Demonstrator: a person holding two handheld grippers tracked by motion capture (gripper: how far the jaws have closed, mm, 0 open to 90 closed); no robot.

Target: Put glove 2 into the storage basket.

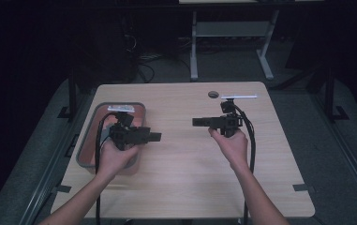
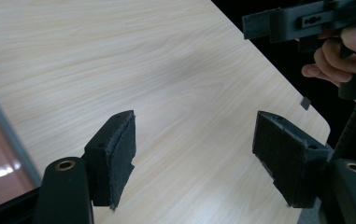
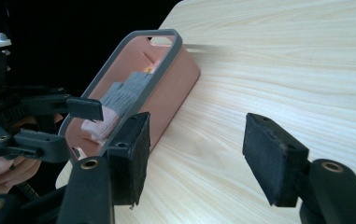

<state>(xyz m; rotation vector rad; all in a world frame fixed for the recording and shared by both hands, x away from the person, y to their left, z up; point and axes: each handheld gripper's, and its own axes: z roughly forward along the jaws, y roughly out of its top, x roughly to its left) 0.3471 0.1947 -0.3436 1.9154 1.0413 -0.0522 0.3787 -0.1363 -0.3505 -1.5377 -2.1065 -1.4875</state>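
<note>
Pink rectangular plastic bin with a grey rim (image 1: 86, 140) sits at the left edge of the pale wood-grain worktop (image 1: 190, 159), long axis running away from the person. Inside it, seen from the right claw view: folded grey and pink cloths (image 3: 122, 100), plus something small and orange further in that I can't identify.

Left claw (image 1: 154, 137) hovers over the bin's right rim, pointing right across the worktop, away from the contents. Jaws wide apart, nothing between them.

Right claw (image 1: 198, 122) is mid-worktop, well apart from the bin, pointing left straight at it. Jaws also spread wide, empty.

Key relation: bin is directly under the left hand (image 1: 115, 157), so left is much nearer; it would need to tip down and back into the bin to reach the cloths.
</note>
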